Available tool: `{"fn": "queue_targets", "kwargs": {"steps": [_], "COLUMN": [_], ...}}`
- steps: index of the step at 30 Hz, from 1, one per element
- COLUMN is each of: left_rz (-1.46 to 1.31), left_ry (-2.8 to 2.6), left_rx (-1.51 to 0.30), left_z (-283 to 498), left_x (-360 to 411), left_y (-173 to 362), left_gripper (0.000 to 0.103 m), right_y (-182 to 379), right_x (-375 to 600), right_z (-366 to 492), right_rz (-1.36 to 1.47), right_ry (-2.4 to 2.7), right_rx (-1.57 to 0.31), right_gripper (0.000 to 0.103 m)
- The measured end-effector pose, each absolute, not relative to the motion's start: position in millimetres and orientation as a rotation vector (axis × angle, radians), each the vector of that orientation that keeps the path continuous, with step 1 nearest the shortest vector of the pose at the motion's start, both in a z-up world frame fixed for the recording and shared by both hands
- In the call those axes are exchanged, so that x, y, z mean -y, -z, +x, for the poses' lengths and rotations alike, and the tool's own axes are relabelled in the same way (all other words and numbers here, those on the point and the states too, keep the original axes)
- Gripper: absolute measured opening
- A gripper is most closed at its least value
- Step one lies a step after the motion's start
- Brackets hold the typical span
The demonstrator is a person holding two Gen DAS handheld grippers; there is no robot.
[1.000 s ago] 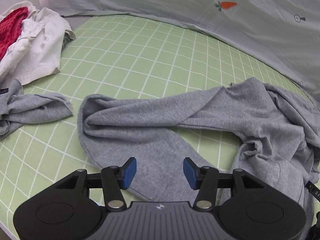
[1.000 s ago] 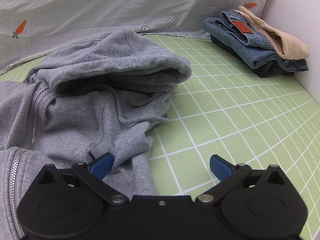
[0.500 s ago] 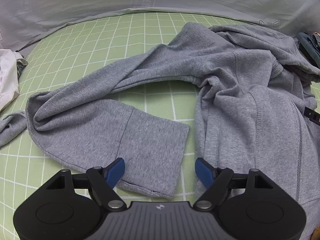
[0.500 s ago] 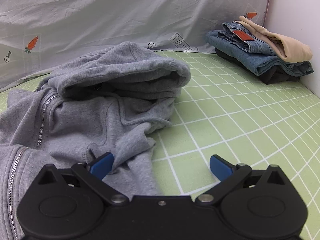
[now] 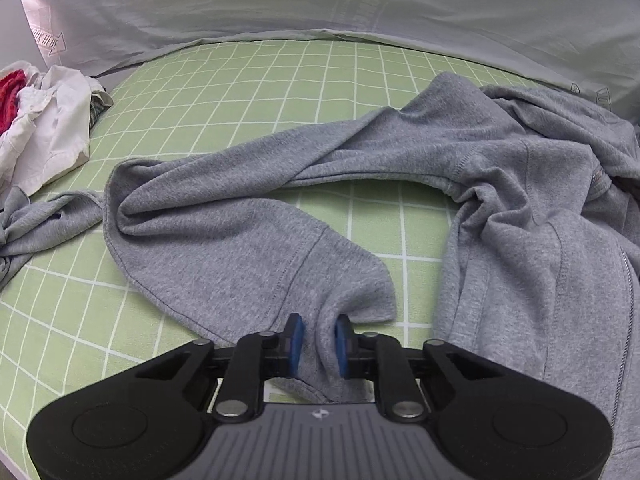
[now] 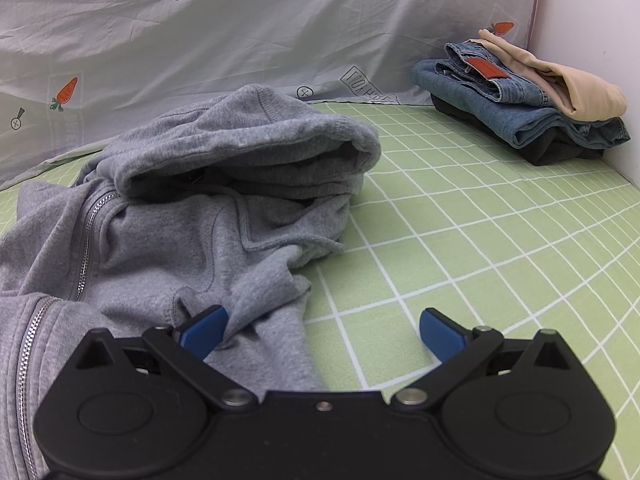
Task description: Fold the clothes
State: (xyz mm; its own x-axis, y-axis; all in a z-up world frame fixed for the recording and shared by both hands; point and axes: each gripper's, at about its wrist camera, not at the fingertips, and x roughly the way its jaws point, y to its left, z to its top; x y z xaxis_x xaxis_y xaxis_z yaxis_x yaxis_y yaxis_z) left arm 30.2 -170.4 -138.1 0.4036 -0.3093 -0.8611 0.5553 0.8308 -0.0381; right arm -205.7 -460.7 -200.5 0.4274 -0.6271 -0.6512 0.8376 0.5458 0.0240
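Observation:
A grey zip-up hoodie (image 5: 520, 184) lies crumpled on the green checked sheet (image 5: 248, 88). Its long sleeve (image 5: 224, 236) runs to the left and doubles back toward me. My left gripper (image 5: 319, 340) is shut on the sleeve's cuff, which bunches between the blue pads. In the right wrist view the hoodie (image 6: 192, 220) shows its hood (image 6: 256, 140) and zipper (image 6: 86, 236). My right gripper (image 6: 322, 326) stands open low over the sheet, its left pad against the hoodie's lower edge and nothing between the fingers.
A pile of white and red clothes (image 5: 44, 120) and another grey garment (image 5: 36, 224) lie at the left. Folded jeans and a beige garment (image 6: 520, 92) are stacked in the far right corner by a white wall. A pale carrot-print cloth (image 6: 240, 20) hangs behind.
My left gripper went from open above the sleeve's cuff to shut on it. The right gripper stayed open and edged a little forward along the hoodie.

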Motion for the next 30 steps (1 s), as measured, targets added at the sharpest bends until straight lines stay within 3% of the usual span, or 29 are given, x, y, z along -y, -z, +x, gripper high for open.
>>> {"fn": "queue_targets", "kwargs": {"steps": [4,14,30], "left_rz": [0.095,-0.119,-0.133], "left_ry": [0.553,0.469,0.167], "left_rx": [-1.045,-0.822,-0.840], "left_z": [41,64,142], "left_x": [149,96,-19], "left_y": [117,21,60], "left_gripper": [0.009,0.007,0.007], "right_y": [201,201,198], "right_x": [461,459,434], "right_z": [-206,-204,-182], "right_rz": [0.372,0.361,0.141], "right_ry": [0.943,0.959,1.055], "right_rx": [-0.637,-0.634,-0.682], "right_gripper": [0.103,0.103,0.103]}}
